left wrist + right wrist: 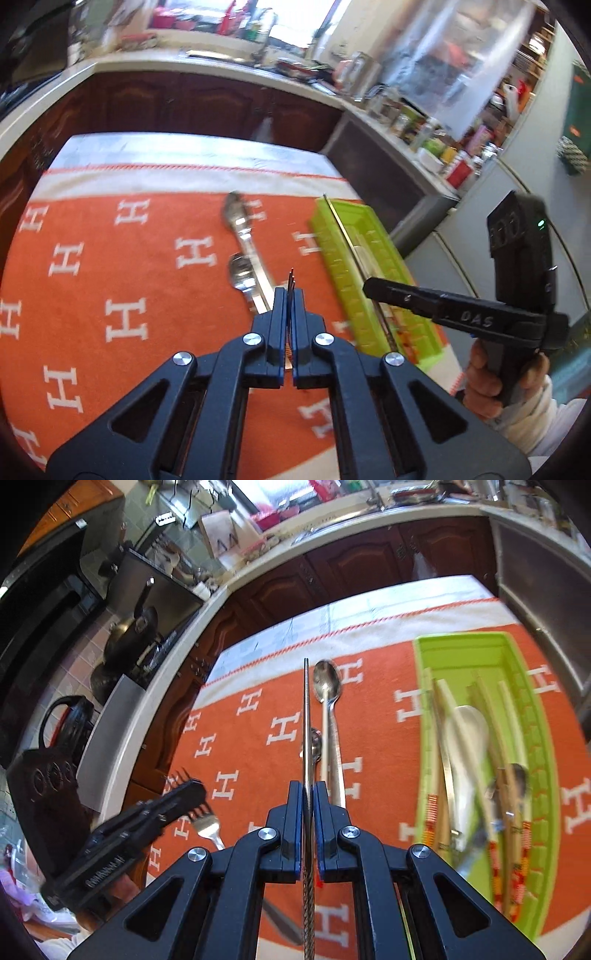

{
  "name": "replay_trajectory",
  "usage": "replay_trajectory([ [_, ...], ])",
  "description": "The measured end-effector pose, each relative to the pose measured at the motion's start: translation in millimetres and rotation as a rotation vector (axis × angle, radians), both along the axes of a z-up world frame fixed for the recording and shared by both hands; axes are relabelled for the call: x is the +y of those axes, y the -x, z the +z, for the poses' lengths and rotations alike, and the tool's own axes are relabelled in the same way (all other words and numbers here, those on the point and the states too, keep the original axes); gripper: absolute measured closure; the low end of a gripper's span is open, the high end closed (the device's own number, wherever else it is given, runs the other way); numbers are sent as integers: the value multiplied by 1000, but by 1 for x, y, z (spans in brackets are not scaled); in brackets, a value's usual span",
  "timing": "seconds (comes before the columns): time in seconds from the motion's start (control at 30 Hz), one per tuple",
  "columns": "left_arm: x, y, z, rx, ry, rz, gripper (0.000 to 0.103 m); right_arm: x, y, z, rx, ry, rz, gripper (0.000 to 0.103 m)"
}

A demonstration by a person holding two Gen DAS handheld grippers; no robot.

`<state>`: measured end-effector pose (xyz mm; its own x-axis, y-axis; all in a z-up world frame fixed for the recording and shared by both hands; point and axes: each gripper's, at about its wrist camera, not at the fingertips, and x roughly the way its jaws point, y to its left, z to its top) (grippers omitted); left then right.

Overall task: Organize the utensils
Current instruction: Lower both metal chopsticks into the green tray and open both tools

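My right gripper (308,794) is shut on a thin metal chopstick (306,720) that points forward above the orange cloth; it also shows in the left wrist view (369,291) over the green tray (369,280). My left gripper (289,299) is shut on a thin dark utensil (291,280), seen edge-on; it also shows in the right wrist view (184,797). Two metal spoons (327,686) lie on the cloth left of the green tray (546,775), which holds wooden chopsticks, a white spoon (465,738) and other utensils. A fork (207,823) lies at the left.
The orange cloth with white H marks (129,277) covers the table. Dark wood cabinets (184,103) and a cluttered counter (424,136) stand behind. A stove with pans (129,635) is at the far left of the right wrist view.
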<state>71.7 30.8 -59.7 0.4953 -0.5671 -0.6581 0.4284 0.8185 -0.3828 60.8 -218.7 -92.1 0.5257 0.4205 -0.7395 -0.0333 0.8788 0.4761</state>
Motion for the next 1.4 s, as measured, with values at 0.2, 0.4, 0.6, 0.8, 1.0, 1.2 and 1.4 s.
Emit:
replay_trajectory([
  [0.2,-54,-3,41,-47,-48,-142,103,-56,38,23,-42,20,-108,98],
  [0.4,-127,-21,40,-33,-153,-289,103,-113,62,26,-51,43,-200,98],
  [0.6,-178,-44,6,1,-279,-371,103,-146,58,2,-17,51,-235,98],
  [0.8,-209,-69,-29,30,-365,-364,103,-152,28,-32,38,94,-204,97],
  [1.0,-216,-89,-46,77,-344,-292,103,-141,5,-53,58,132,-164,78],
  [1.2,-194,-82,-37,62,-329,-205,103,-114,-13,-58,44,187,-87,78],
  [1.4,-154,-69,-35,105,-296,-133,103,-92,-34,-80,87,243,-31,84],
])
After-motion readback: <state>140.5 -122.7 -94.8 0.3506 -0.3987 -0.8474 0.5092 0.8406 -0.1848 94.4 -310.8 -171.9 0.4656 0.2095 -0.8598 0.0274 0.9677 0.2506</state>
